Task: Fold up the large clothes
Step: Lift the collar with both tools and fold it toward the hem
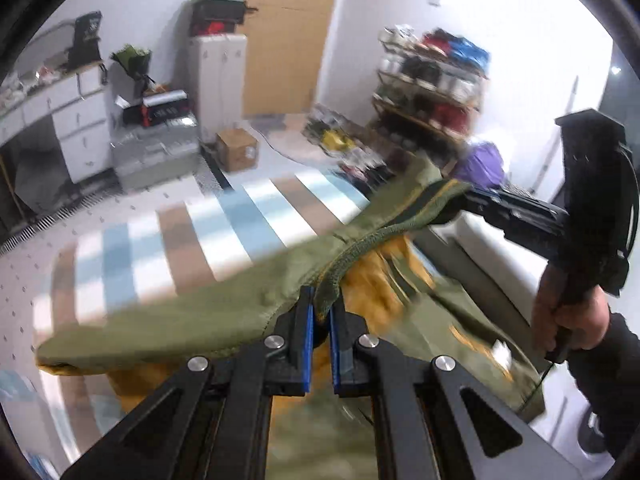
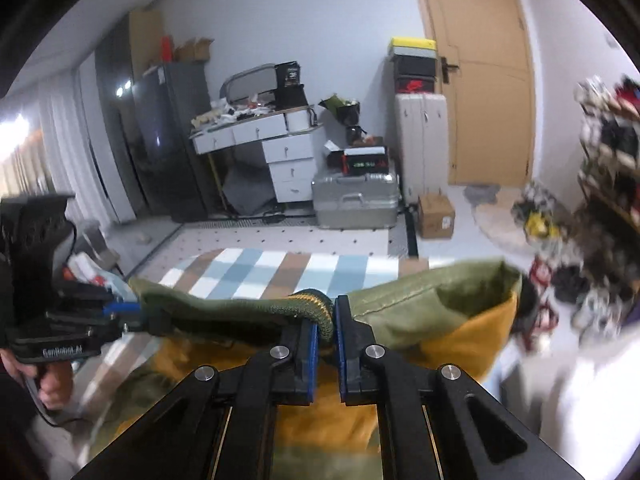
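The checked rug (image 1: 224, 236) in blue, white and brown takes up most of the floor, spreading away toward the far wall where a wooden door (image 2: 480, 80) stands shut. Left of the door are a white desk with drawers (image 2: 272, 144), a silver hard case (image 2: 356, 200) on the floor and a small cardboard box (image 2: 436, 216) near it. On the right side a loaded shelf rack (image 1: 436, 76) runs along the wall, blurred in both views.

Above the rug hangs the olive green jacket (image 1: 192, 312), lifted clear and stretched sideways between the two tools, its mustard yellow lining (image 2: 460, 344) showing underneath and sagging down in front. The knitted ribbed hem (image 1: 360, 252) forms the top edge.

The left gripper (image 1: 321, 312) is clamped onto that ribbed edge, blue pads pressed against the knit with cloth bunched between them. The right gripper (image 2: 327, 320) pinches the same ribbed band further along, its pads likewise closed on the fabric. From the left camera, the right tool appears at the far right, with the person's hand (image 1: 572, 316) wrapped around its handle.
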